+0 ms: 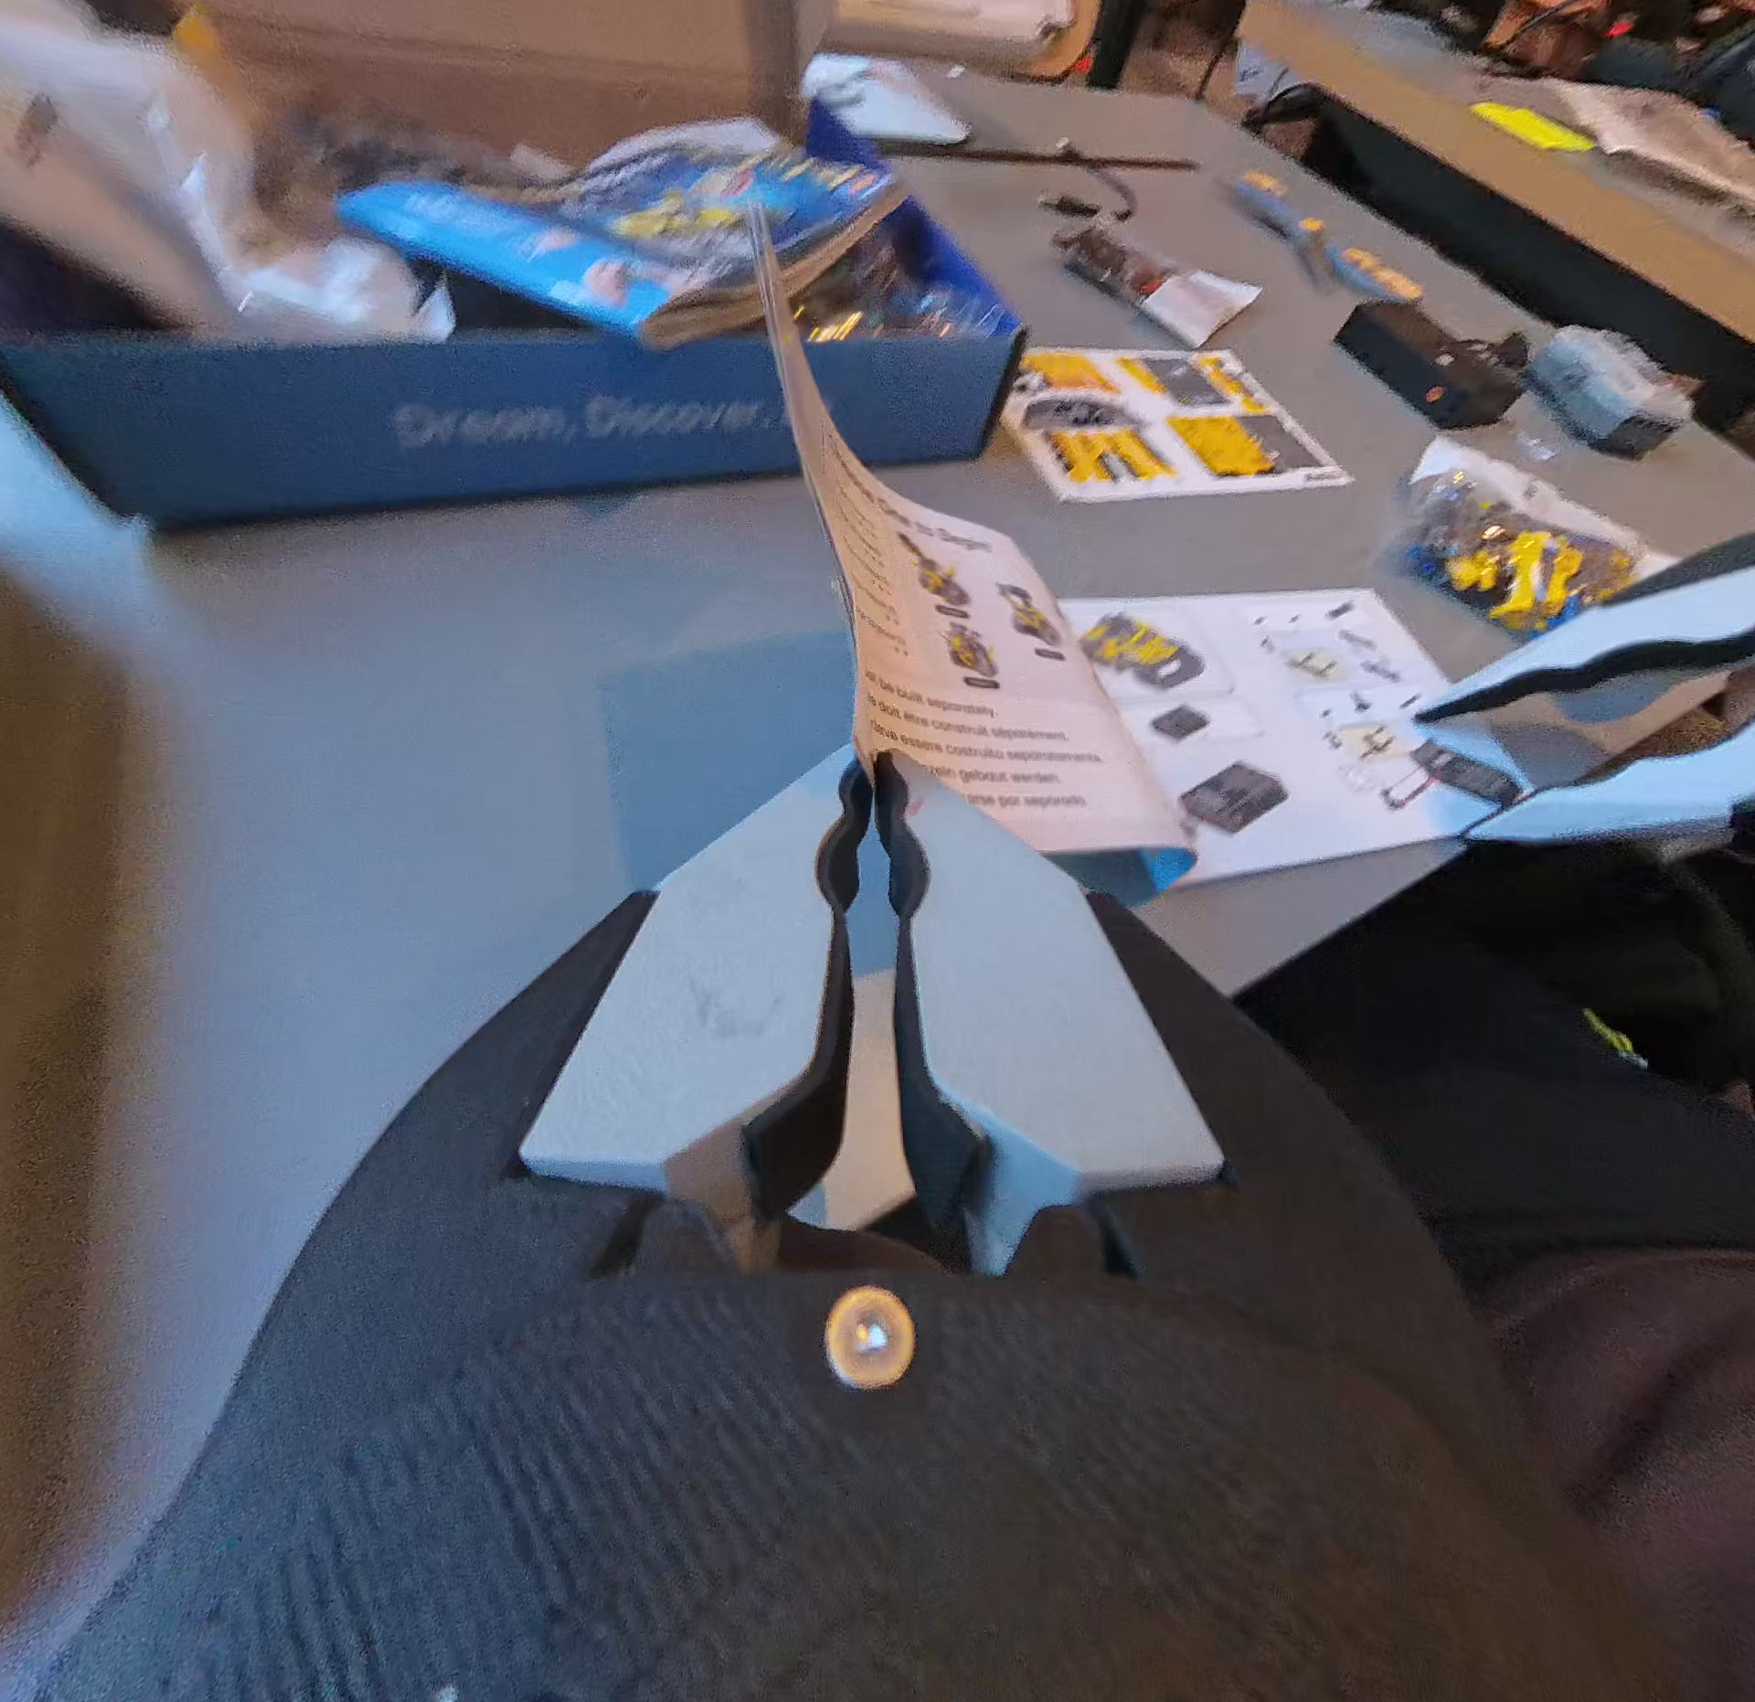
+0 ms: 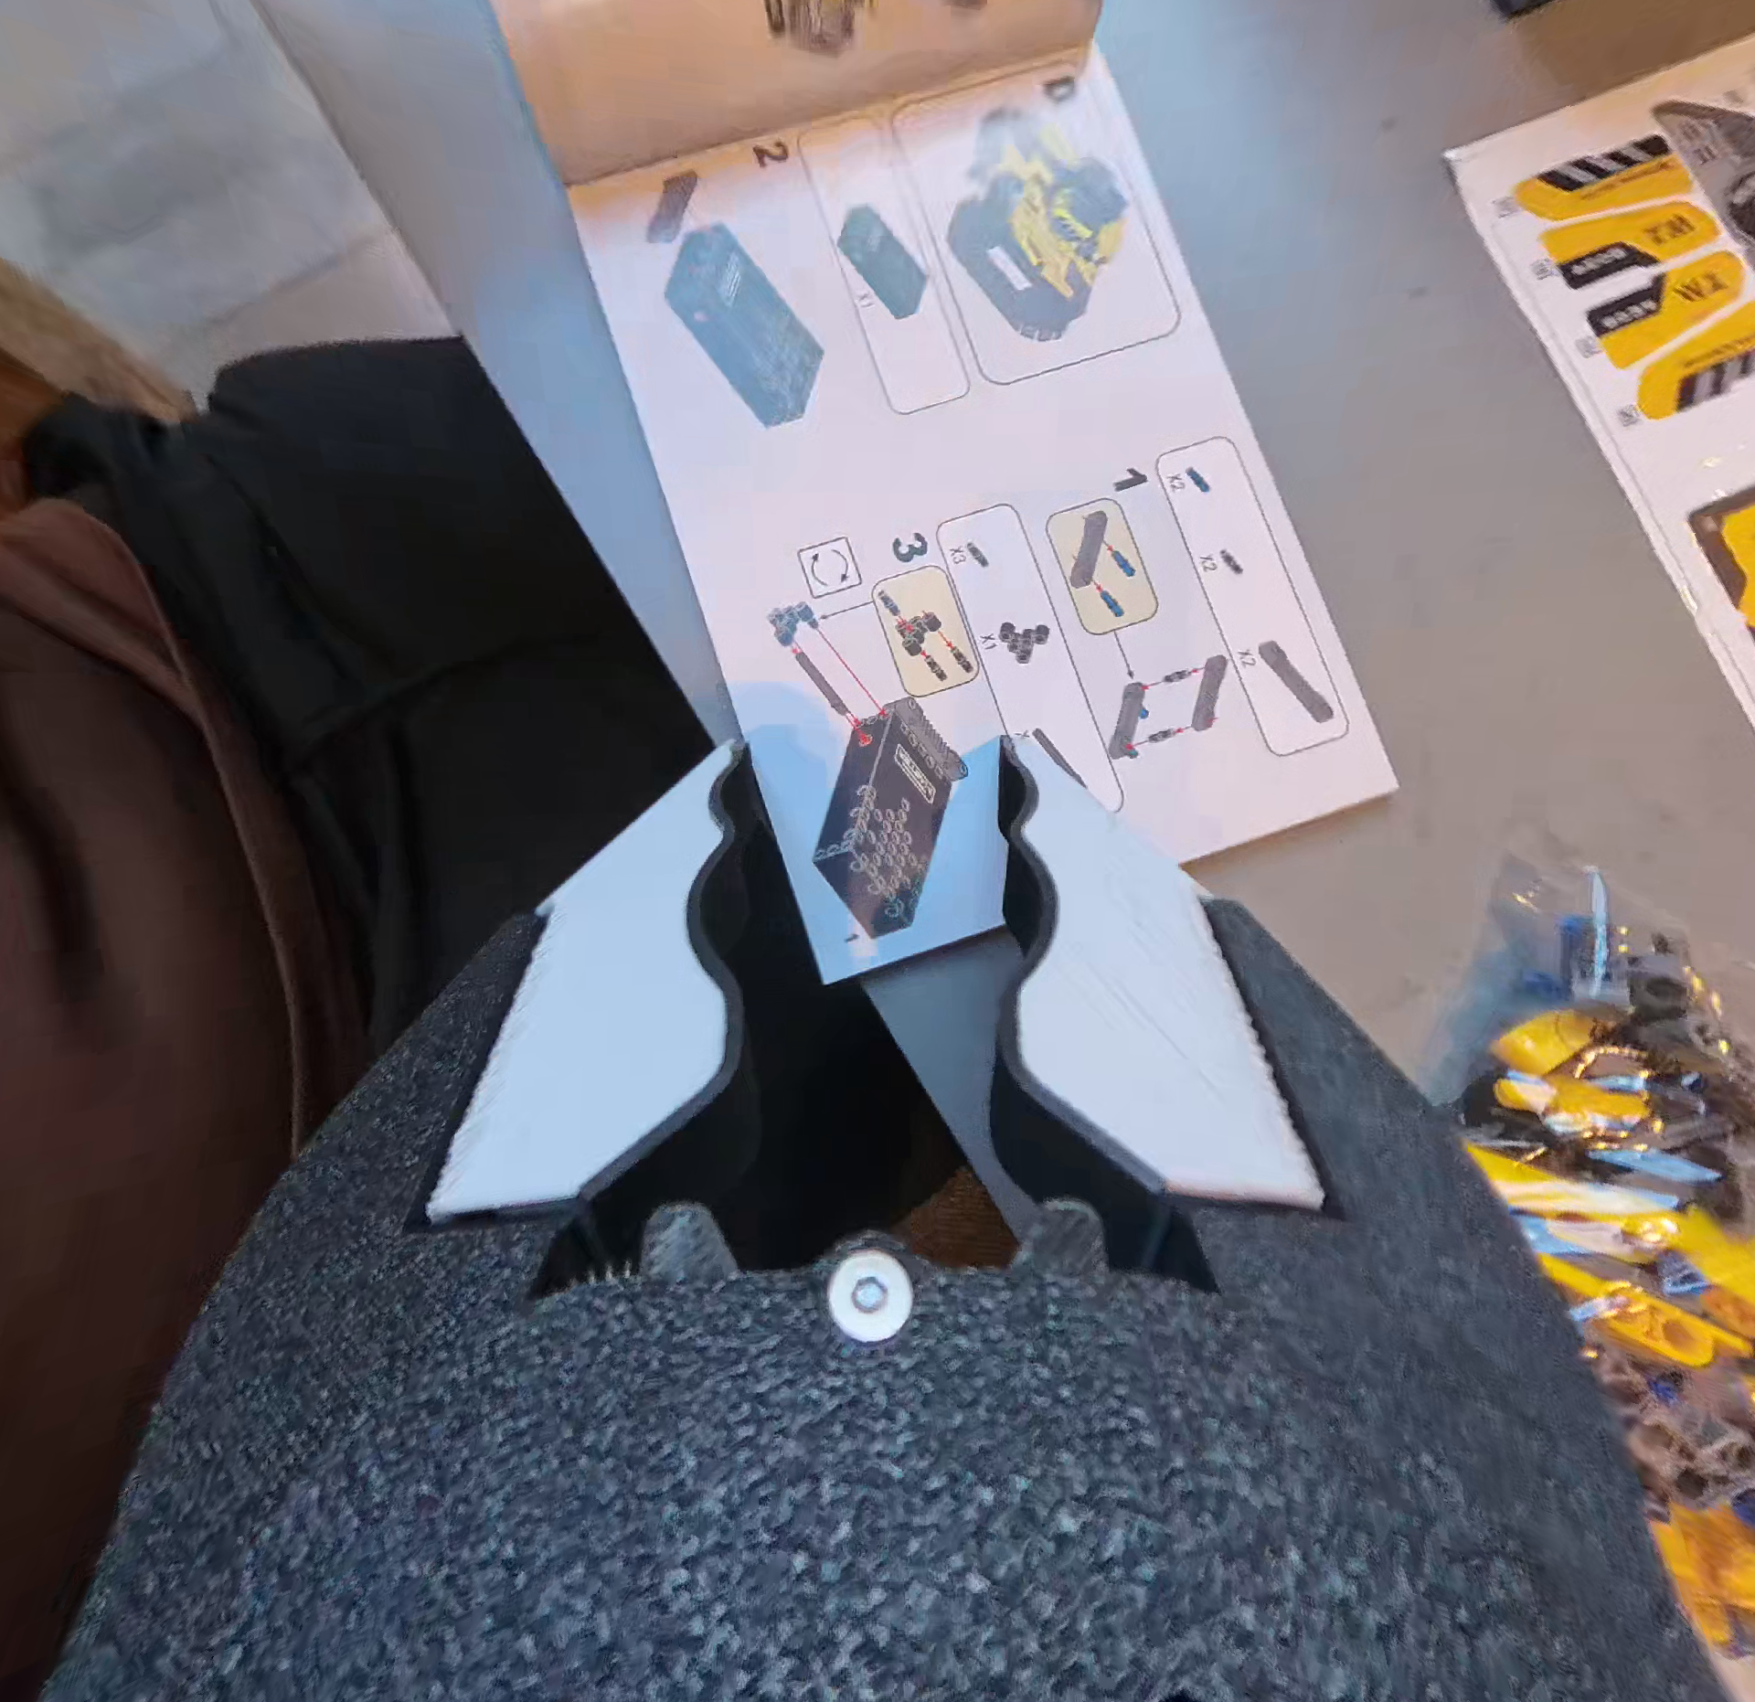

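An instruction booklet point(image 1: 1263, 707) lies open on the grey table point(image 1: 427, 707) near its front edge. My left gripper point(image 1: 872, 771) is shut on the booklet's front page point(image 1: 912, 612) and holds it lifted upright, curling away from the spread. My right gripper point(image 2: 869, 764) is open, with its jaws wide apart over the near corner of the flat page point(image 2: 997, 479) and touching nothing. It also shows at the right edge of the left wrist view point(image 1: 1614, 669). The lifted page shows at the top of the right wrist view point(image 2: 788, 51).
A blue cardboard box point(image 1: 475, 422) with a catalogue and bags stands at the back left. A yellow sticker sheet point(image 1: 1168, 422) and a bag of yellow and black parts point(image 1: 1510, 555) lie to the right, with black modules behind. A person's dark clothing point(image 2: 313, 612) is at the table's edge. About 25 cm separates my left fingertips from my right.
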